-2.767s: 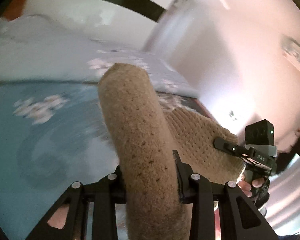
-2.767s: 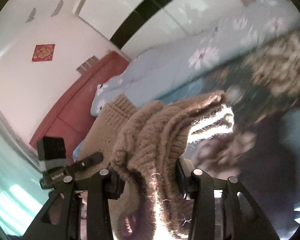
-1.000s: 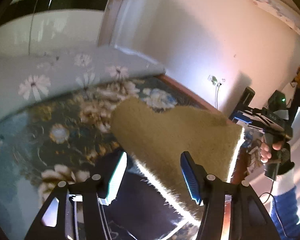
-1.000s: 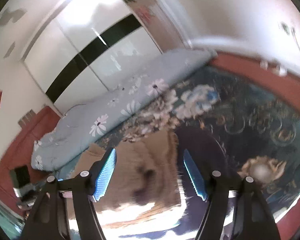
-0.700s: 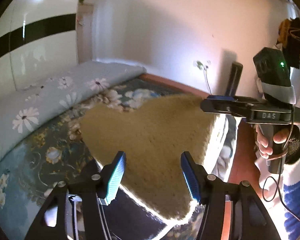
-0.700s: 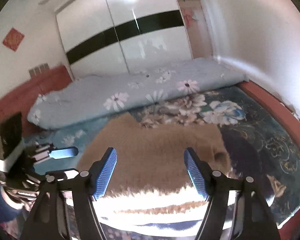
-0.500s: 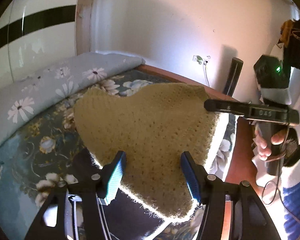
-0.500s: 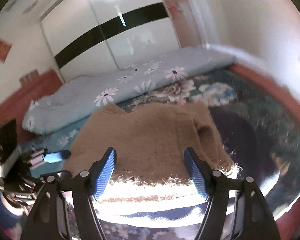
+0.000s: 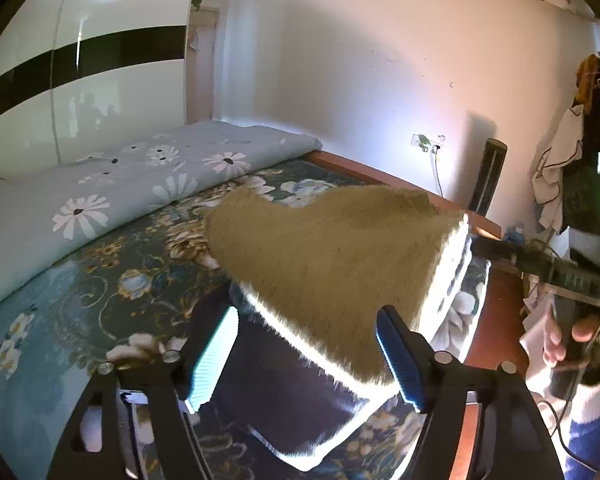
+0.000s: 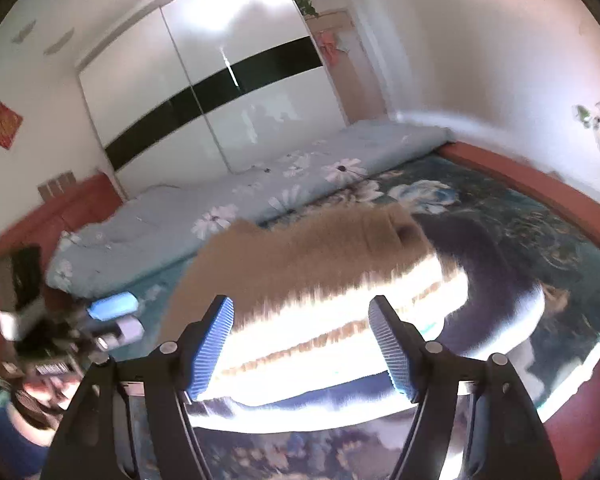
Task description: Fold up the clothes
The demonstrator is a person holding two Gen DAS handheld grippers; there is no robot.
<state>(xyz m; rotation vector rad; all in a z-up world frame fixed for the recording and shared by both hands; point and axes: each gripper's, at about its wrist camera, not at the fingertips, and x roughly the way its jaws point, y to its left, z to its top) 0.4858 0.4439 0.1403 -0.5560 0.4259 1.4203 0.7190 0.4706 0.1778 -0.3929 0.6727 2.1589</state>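
A tan knitted sweater [image 9: 324,256] lies folded on the bed, on top of a dark navy garment [image 9: 296,408]; its near edge glows in sunlight. It also shows in the right wrist view [image 10: 300,256], blurred, over the navy garment [image 10: 496,288]. My left gripper [image 9: 306,354] is open and empty, just short of the sweater's near edge. My right gripper [image 10: 302,344] is open and empty above the sweater's sunlit hem. The right gripper shows at the right of the left wrist view [image 9: 556,272]; the left one shows blurred at the left of the right wrist view [image 10: 112,320].
The bed has a dark teal floral sheet [image 9: 100,292] and a rolled pale blue daisy quilt [image 9: 112,184] along the far side. A red-brown bed frame [image 10: 540,188] borders it. A black-striped white wardrobe [image 10: 220,80] stands behind. Clothes hang on a rack [image 9: 580,152] at right.
2.8 s ago both grippers were shut on the sweater, holding it up. They have since let go; the sweater lies on the bed and both grippers have drawn back a little, open.
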